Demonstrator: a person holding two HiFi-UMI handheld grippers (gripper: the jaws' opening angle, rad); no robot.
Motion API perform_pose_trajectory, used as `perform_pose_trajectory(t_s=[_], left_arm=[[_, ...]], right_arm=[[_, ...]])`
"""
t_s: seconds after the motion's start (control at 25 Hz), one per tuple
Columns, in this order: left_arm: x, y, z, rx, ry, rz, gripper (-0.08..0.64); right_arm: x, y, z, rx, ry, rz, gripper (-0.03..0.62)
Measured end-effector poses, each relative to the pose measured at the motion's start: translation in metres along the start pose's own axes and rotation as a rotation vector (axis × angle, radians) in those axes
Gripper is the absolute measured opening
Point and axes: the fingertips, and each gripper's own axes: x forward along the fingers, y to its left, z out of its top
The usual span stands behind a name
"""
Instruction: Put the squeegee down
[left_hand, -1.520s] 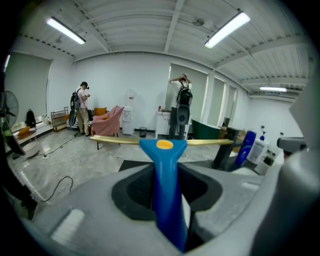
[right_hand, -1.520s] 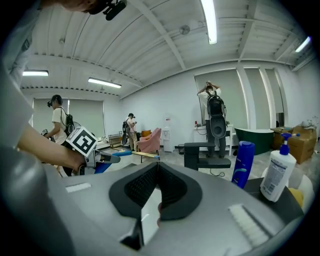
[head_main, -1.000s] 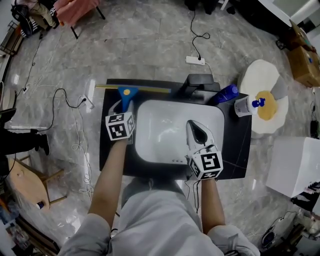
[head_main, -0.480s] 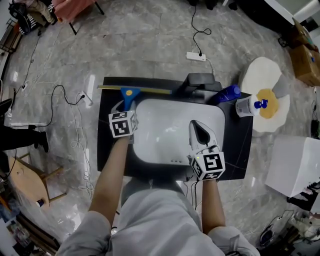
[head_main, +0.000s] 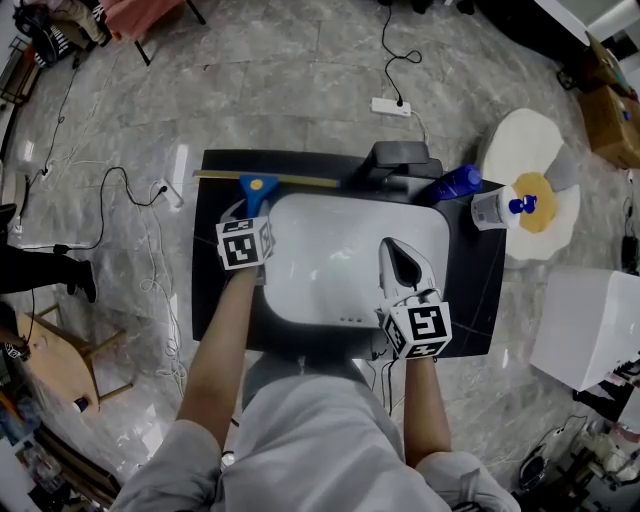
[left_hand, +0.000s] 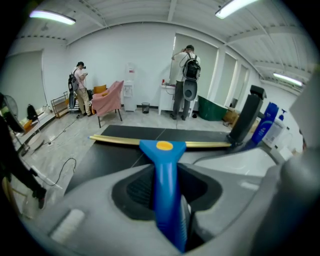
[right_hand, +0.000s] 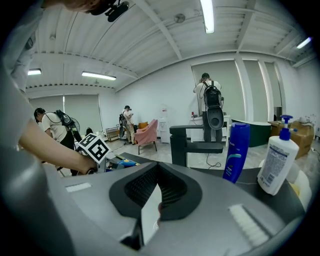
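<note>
The squeegee has a blue handle and a long yellow-edged blade. Its blade lies along the far edge of the black table, left of the faucet. My left gripper is shut on the blue handle, which runs up between its pads in the left gripper view. My right gripper hovers over the white sink with its fingers together and nothing clearly held.
A dark faucet stands behind the sink. A blue bottle and a white pump bottle stand at the table's far right corner. Cables and a power strip lie on the floor beyond. Several people stand far off.
My left gripper has sunk a little with the squeegee, its blade settling toward the table's far edge. The right gripper has hardly shifted.
</note>
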Motion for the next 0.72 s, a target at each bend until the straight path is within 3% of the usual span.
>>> perform_pose_trajectory(t_s=[0.32, 0.72], left_arm=[[-0.002, 0.0, 0.001, 0.006, 0.005, -0.015, 0.137], [-0.029, -0.004, 0.004, 0.031, -0.025, -0.047, 0.202]], right_arm=[[0.0, 0.004, 0.001, -0.009, 0.001, 0.005, 0.003], [-0.012, 0.02, 0.007, -0.019, -0.019, 0.012, 0.003]])
